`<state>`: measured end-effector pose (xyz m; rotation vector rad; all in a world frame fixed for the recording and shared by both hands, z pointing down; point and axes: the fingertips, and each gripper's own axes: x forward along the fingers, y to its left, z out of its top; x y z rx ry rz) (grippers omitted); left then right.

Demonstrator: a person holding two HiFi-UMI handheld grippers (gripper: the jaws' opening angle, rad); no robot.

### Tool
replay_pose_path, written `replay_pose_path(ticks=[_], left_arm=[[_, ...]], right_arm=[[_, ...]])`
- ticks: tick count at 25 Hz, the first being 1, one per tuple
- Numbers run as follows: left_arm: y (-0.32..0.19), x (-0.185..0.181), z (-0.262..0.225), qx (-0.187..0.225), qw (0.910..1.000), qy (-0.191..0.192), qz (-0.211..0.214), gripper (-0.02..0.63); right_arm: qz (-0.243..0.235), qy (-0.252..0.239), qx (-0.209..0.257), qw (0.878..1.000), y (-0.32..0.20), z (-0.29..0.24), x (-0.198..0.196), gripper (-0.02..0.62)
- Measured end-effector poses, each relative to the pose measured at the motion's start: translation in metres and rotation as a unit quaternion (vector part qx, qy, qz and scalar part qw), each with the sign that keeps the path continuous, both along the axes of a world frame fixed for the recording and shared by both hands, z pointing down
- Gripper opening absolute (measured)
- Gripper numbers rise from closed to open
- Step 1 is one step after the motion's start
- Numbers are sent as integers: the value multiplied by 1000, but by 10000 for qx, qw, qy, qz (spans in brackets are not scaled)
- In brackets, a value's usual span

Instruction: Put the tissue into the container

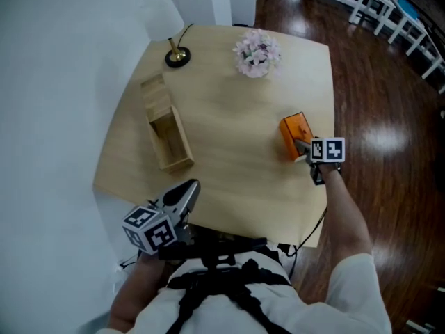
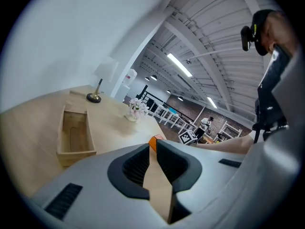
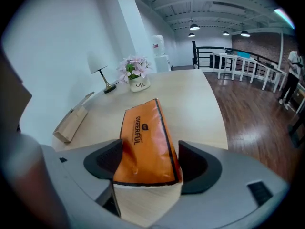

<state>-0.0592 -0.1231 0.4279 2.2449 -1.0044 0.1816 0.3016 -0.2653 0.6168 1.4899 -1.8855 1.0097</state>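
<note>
A pale wooden table [image 1: 236, 186] stands on a dark plank floor [image 1: 379, 89], with a white wall along the left of the frame. The pack [image 3: 145, 142] of tissue, orange, lies near the table's right edge in the head view. The box [image 1: 169, 139], open-topped and empty, sits well apart at centre left.

I have the right gripper [image 3: 150, 154] angled down over the near end of the pack. Its jaws are spread as wide as they go, one on each side of the pack. The left pad looks to be at the wrapper and the right one stands just clear, so I judge nothing is gripped yet. The left gripper [image 2: 151, 149] waits at the lower left with its jaws all but together and nothing between them.

I read this as the grasp step. Next I should close squarely on the pack's sides, gently, since the wrapper looks soft. Then I lift it and carry it across to the box.
</note>
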Motion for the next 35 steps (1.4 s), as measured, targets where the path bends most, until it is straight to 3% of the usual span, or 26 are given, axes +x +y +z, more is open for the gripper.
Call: replay_pose_path(ticks=[6,16,23,35], left_arm=[[3,-2,4,-26,10000,-32,-19,31],[4,1,3,-37,10000,-32,16,31],[1,1,5,-10,10000,60,24,31],[-12,-8,7,22,9996,286,67,31]], right_arm=[[-234,-20,103,9997,-13,-13,-1,374],[-244,-204,-208,9993,-22,1,-5,374],[-224,-26,-97,9997,-16,-8,-7,271],[146,-96,57,9998,1,-24,-11,233]])
